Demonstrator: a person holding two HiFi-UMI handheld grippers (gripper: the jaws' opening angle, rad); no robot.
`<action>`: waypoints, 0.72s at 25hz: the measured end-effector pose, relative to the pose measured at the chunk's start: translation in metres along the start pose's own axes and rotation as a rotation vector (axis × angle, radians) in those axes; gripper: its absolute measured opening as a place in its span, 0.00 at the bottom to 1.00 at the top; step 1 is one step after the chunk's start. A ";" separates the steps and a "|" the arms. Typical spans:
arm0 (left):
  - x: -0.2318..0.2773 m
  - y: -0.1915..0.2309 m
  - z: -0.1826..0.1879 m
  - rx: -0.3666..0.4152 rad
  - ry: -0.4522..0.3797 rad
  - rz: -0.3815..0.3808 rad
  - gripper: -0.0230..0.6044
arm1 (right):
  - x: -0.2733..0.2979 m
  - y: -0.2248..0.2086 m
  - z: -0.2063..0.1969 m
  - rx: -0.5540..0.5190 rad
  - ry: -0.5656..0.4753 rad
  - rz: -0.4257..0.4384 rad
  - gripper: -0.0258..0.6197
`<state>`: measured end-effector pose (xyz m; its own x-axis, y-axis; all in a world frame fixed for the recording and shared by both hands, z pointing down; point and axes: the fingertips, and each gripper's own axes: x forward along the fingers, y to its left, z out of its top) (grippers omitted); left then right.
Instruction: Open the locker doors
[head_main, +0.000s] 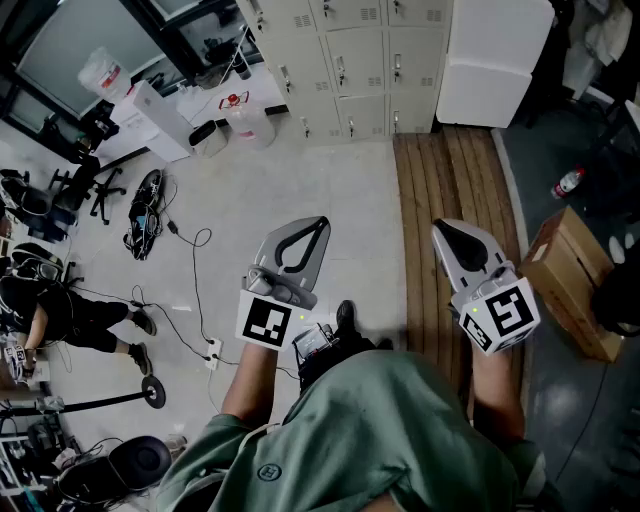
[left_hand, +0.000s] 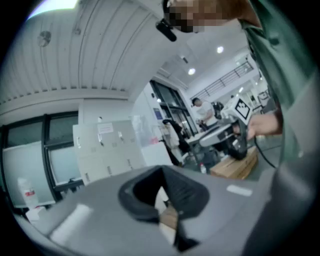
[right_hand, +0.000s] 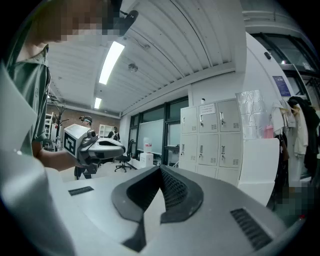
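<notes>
Far from the lockers (head_main: 350, 60), the left gripper (head_main: 320, 224) and right gripper (head_main: 441, 231) hang with jaws closed, empty, since no door is near.

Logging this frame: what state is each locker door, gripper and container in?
Beige metal locker doors: every visible one shut.
Left gripper: jaws together, empty.
Right gripper: jaws together, empty.
Brown cardboard box: flaps closed.
Small plastic bottle: lying on its side.
</notes>
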<state>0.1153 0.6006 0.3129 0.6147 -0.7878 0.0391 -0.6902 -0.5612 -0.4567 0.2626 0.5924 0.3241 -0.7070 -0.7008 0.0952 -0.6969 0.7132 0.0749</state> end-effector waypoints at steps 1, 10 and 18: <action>0.002 -0.001 0.000 0.001 0.000 0.000 0.03 | 0.000 -0.002 -0.001 0.002 0.000 0.000 0.04; 0.007 0.003 -0.002 -0.013 -0.001 0.003 0.03 | 0.004 -0.006 -0.002 0.016 -0.002 -0.003 0.05; 0.012 0.013 -0.012 -0.033 -0.005 0.015 0.03 | 0.016 -0.007 0.003 0.031 -0.061 0.007 0.05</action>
<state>0.1097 0.5807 0.3181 0.6057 -0.7952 0.0280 -0.7119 -0.5573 -0.4274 0.2554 0.5762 0.3226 -0.7174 -0.6957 0.0354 -0.6944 0.7183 0.0438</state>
